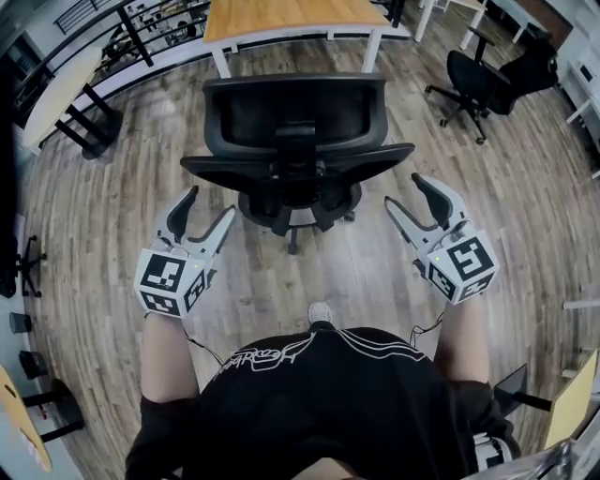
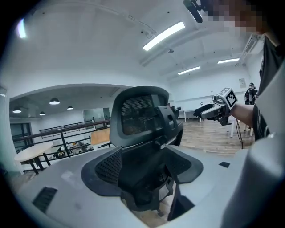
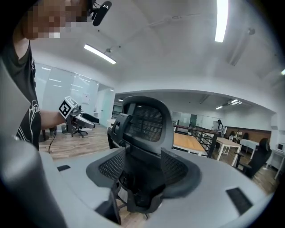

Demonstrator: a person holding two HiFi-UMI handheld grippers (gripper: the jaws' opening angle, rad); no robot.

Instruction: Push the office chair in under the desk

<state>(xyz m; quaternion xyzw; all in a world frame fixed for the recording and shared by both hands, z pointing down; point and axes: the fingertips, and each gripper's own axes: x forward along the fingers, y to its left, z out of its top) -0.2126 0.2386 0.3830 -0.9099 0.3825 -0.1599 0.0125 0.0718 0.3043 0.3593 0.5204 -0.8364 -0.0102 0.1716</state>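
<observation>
A black mesh-backed office chair (image 1: 295, 141) stands on the wood floor with its back towards me, facing the wooden desk (image 1: 281, 19) with white legs. My left gripper (image 1: 211, 203) hangs open behind the chair's left side, apart from it. My right gripper (image 1: 403, 190) is open too, behind the right side, also clear of the chair. In the left gripper view the chair (image 2: 138, 120) fills the gap between the spread jaws, and the right gripper (image 2: 213, 111) shows beyond it. The right gripper view frames the chair (image 3: 147, 129) likewise, with the left gripper (image 3: 78, 118) at the left.
A second black office chair (image 1: 487, 80) sits at the far right near white desks. A black railing (image 1: 122, 37) and a pale round table (image 1: 56, 94) line the left side. The person's shoe (image 1: 321, 312) is just behind the chair's base.
</observation>
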